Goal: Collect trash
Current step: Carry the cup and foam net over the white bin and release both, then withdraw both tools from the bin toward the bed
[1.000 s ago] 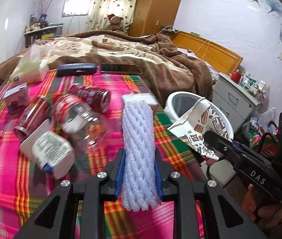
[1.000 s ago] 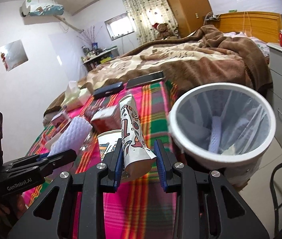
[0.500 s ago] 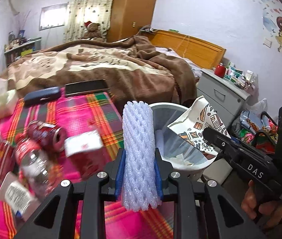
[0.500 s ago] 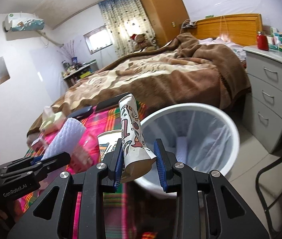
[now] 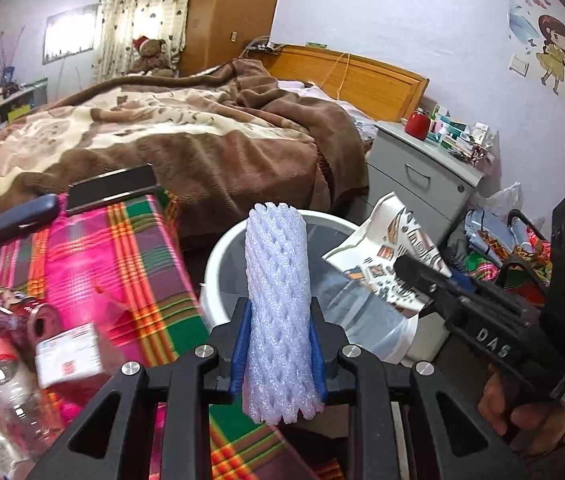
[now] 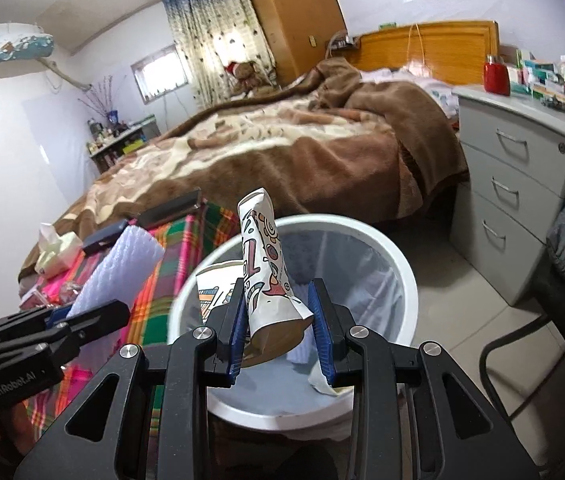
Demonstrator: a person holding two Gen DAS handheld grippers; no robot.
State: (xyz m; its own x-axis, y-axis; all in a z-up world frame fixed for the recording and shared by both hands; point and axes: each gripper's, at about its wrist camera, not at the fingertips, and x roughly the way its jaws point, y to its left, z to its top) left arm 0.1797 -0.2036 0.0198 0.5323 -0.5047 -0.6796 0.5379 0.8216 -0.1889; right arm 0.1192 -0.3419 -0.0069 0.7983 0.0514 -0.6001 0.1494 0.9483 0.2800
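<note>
My left gripper [image 5: 277,340] is shut on a white foam net sleeve [image 5: 276,304], held upright at the near rim of the white trash bin [image 5: 218,252]. My right gripper [image 6: 278,320] holds a crushed printed paper cup [image 6: 268,276] above the bin's opening [image 6: 406,280]; its jaws have widened and the right pad stands a little off the cup. The cup [image 5: 390,256] and the right gripper [image 5: 414,276] also show in the left wrist view, over the bin. The foam sleeve [image 6: 122,272] and left gripper [image 6: 94,316] appear at left in the right wrist view.
Bottles [image 5: 6,376], a red can [image 5: 14,316] and a small box [image 5: 68,354] lie on the plaid cloth [image 5: 122,264]. A phone [image 5: 112,190] and dark case [image 5: 26,216] lie at its far edge. A bed [image 6: 282,140] and grey drawers [image 6: 522,184] stand behind the bin.
Both grippers moved right from over the plaid cloth to the bin, carrying their loads. The right gripper's jaws have spread slightly around the cup.
</note>
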